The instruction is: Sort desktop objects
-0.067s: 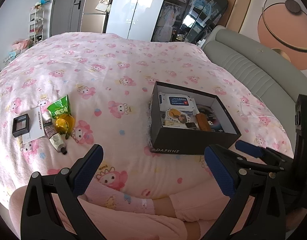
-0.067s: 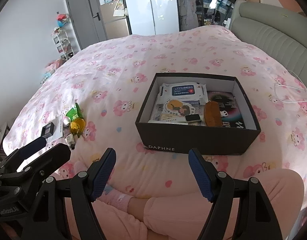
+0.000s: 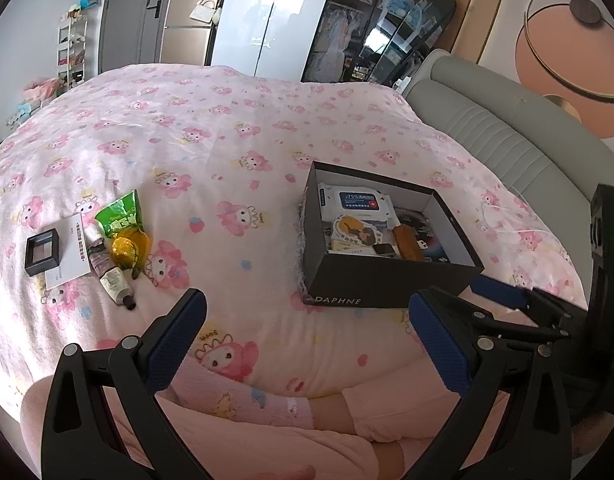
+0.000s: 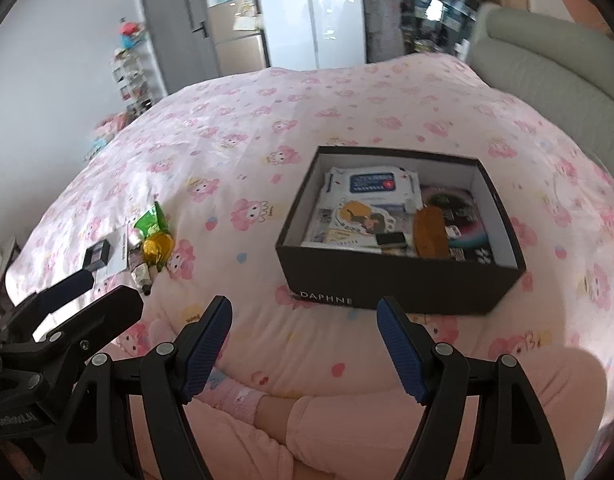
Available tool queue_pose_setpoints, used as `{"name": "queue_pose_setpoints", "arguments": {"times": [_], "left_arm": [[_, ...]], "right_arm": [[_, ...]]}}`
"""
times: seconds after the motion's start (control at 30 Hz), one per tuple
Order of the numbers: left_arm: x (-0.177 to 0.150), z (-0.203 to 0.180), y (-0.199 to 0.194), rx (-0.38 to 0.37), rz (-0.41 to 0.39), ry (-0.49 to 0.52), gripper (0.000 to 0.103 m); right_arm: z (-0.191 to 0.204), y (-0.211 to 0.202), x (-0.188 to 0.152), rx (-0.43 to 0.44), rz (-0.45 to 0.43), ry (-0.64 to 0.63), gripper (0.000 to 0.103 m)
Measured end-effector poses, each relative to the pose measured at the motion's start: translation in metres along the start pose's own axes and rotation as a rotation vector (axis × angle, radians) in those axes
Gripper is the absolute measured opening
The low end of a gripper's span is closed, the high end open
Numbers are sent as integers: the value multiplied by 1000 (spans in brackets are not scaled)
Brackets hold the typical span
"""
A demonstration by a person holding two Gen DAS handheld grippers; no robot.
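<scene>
A black cardboard box (image 3: 391, 285) (image 4: 403, 286) stands on the pink bedspread, holding a wipes pack (image 3: 357, 200) (image 4: 371, 182), a brown comb (image 4: 429, 232) and cards. To its left lie a green snack bag (image 3: 119, 216) (image 4: 151, 222), a gold-wrapped sweet (image 3: 125, 250), a small tube (image 3: 115, 282), a white card (image 3: 71, 254) and a black square case (image 3: 43, 251) (image 4: 98, 254). My left gripper (image 3: 307, 328) is open and empty above the near bedspread. My right gripper (image 4: 303, 328) is open and empty too, just before the box.
A person's legs in pink trousers and a patterned sock (image 3: 275, 404) lie under both grippers. A grey padded headboard (image 3: 507, 140) runs along the right. Wardrobes and a shelf rack (image 3: 71, 52) stand beyond the bed.
The right wrist view has swung slightly to the right, with blur at the far wall. The left gripper is unmoved.
</scene>
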State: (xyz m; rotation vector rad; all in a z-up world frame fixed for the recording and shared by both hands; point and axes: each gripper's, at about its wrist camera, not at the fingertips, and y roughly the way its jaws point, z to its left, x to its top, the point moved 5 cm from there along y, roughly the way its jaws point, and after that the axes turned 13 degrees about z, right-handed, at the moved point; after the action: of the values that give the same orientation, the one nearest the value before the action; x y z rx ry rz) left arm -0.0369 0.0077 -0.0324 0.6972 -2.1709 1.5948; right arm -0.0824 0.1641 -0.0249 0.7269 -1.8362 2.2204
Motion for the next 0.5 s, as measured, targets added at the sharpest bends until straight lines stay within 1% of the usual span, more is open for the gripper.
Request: {"name": "queue_pose_setpoints", "arguments": {"times": [0.07,0.17,0.23,0.27,0.33,0.4,0.43,0.5], "left_arm": [[1,4,1,-12,2,-13,102],[8,18,10,-25,39,-49,102],[18,28,14,-27,43,-69,102],[23,30,16,-15,38,-71,102],[32,36,26,12,31,-69,102],[45,41,36,37,41,-65,102],[51,48,40,49,56,-74,102],[65,68,47,78,82,-120,102]], "right_arm": [[-4,0,0,-7,5,18,73],[-8,2,2,-10,15,28,73],[0,10,14,-48,43,4,73],[6,15,20,-71,47,-11,73],[20,21,31,-109,22,-31,73],[16,26,42,-70,22,-60,73],[15,32,48,-59,30,-46,73],[17,43,59,-41,42,-44,73]]}}
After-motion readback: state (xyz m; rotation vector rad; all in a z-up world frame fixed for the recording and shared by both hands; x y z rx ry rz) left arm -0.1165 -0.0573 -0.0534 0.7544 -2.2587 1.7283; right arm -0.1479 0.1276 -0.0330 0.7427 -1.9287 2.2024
